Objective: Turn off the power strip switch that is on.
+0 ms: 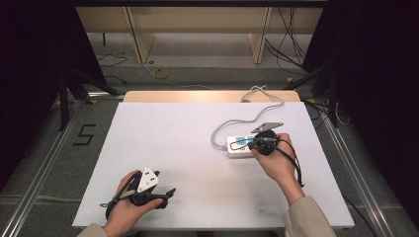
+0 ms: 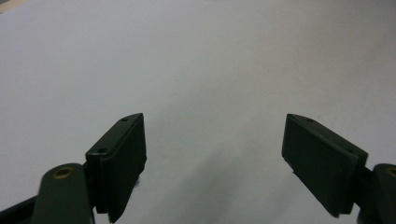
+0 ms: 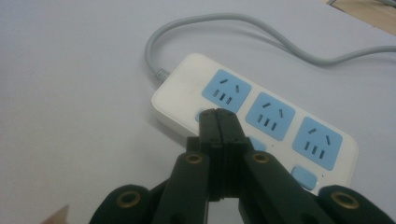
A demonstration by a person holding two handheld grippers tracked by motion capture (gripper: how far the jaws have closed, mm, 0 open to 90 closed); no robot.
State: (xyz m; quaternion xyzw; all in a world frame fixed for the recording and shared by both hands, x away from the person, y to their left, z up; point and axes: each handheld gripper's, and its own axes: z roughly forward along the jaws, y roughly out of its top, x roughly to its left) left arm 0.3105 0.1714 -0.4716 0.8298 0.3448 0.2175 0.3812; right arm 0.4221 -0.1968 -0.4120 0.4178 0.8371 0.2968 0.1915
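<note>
A white power strip point(image 1: 239, 145) with three blue sockets lies on the right half of the white counter point(image 1: 168, 148), its grey cord point(image 1: 237, 121) looping away toward the far edge. The right gripper point(image 3: 218, 114) has its jaws pressed together with nothing between them, its tips at the small blue switch point(image 3: 201, 115) beside the first socket. The left gripper point(image 2: 212, 158) rests near the front left, well apart from the strip, jaws spread wide over bare counter.

White power strip point(image 1: 240, 145) with three blue sockets lies flat, right of centre; grey cord point(image 1: 232, 123) curls toward the table's back edge.
</note>
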